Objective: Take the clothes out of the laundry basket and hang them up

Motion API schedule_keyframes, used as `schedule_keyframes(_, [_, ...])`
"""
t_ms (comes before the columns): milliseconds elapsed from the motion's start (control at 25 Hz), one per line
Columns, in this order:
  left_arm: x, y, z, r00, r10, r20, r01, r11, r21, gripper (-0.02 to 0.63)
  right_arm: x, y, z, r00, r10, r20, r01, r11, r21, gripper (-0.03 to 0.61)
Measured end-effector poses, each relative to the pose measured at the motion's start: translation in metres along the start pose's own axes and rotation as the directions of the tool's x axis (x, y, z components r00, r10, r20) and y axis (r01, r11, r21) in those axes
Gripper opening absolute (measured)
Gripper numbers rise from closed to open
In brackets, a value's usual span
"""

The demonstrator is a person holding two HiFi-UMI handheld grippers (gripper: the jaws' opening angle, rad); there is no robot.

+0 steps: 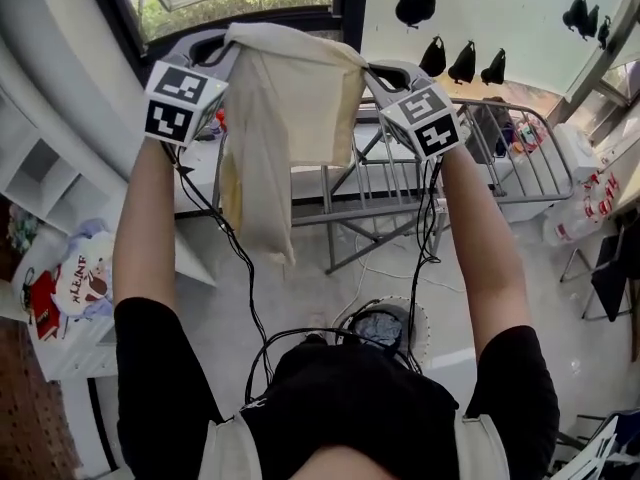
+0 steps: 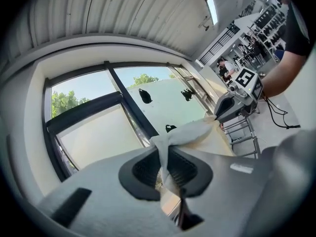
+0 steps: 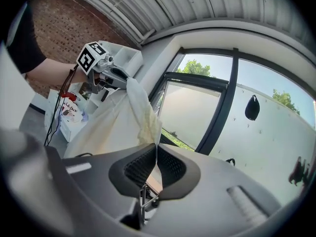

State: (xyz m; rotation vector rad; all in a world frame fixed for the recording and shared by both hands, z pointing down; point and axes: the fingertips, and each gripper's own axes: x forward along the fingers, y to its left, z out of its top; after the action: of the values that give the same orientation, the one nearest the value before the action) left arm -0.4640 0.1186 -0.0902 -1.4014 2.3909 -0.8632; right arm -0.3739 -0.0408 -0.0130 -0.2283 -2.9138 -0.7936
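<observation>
Cream garment [image 1: 285, 108] hangs between left gripper [image 1: 222, 40] and right gripper [image 1: 372, 71], both clamped on it. Next, probably: draping it over the rack [image 1: 520, 183].

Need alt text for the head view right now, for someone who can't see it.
Seen from above, a person holds a cream garment stretched between the left gripper and right gripper, both gripping its top edge. A metal drying rack stands beyond it, a laundry basket below.
</observation>
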Motion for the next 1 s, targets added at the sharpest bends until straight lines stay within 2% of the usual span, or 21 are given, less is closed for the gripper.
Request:
schedule_keyframes(240, [0.079, 0.016, -0.057, 0.998, -0.049, -0.028, 0.05, 0.999, 0.022, 0.035, 0.066, -0.02, -0.048, 0.993, -0.06, -0.1, 0.063, 0.998, 0.026, 0.025])
schedule_keyframes(520, [0.162, 0.01, -0.15, 0.985, -0.145, -0.092, 0.145, 0.989, -0.006, 0.035, 0.143, -0.028, -0.128, 0.969, -0.093, -0.227, 0.112, 0.991, 0.072, 0.025])
schedule_keyframes(800, [0.234, -0.021, -0.244, 0.952, -0.259, -0.165, 0.24, 0.963, -0.125, 0.035, 0.195, -0.019, -0.212, 0.926, -0.068, -0.373, 0.11, 0.99, 0.092, 0.025])
schedule_keyframes(1000, [0.257, -0.068, -0.31, 0.907, -0.346, -0.24, 0.306, 0.933, -0.187, 0.037, 0.212, 0.008, -0.276, 0.874, 0.007, -0.485, 0.066, 0.989, 0.133, 0.025])
